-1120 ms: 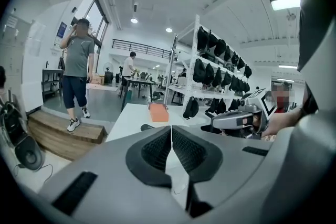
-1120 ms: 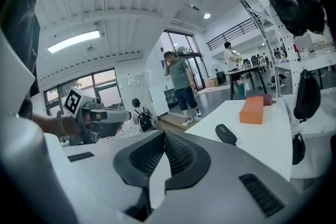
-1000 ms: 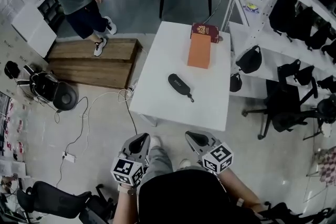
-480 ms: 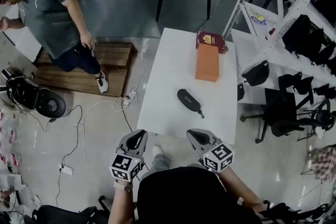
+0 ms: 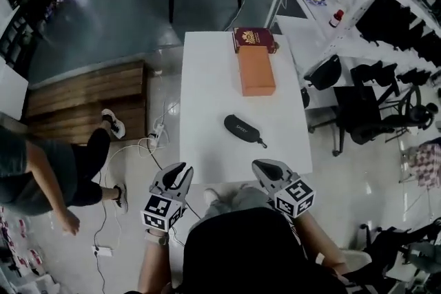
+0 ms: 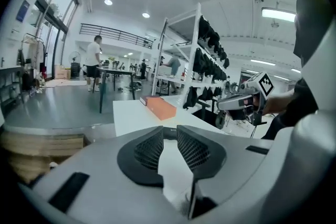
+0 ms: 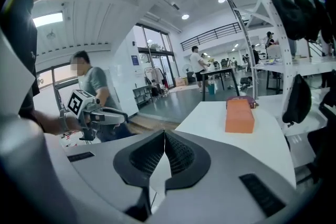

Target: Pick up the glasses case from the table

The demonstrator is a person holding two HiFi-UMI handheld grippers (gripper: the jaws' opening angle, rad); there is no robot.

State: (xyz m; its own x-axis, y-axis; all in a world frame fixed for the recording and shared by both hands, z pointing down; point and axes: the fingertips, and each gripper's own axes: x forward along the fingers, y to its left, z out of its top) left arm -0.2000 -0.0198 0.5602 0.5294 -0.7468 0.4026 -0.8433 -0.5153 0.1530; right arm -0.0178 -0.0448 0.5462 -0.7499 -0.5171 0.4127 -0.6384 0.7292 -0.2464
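The black glasses case [image 5: 241, 127] lies near the middle of the white table [image 5: 207, 100], a short cord trailing toward its right. Both grippers hover side by side just short of the table's near edge. My left gripper [image 5: 180, 173] points at the table; in the left gripper view its jaws [image 6: 169, 127] stand a little apart and are opening, with nothing between them. A dark sliver of the case [image 6: 169, 131] shows just beyond the tips. My right gripper [image 5: 264, 169] has its pads together and empty in the right gripper view [image 7: 164, 134].
An orange box [image 5: 255, 70] and a dark red booklet [image 5: 253, 38] lie at the table's far end. A person [image 5: 41, 175] moves on the floor at left near a wooden pallet [image 5: 83, 89] and cables. Shelving with black bags [image 5: 324, 72] and a chair stand right.
Both grippers have come up to the table's near edge. The person at the left has moved from the far left to the near left of the picture.
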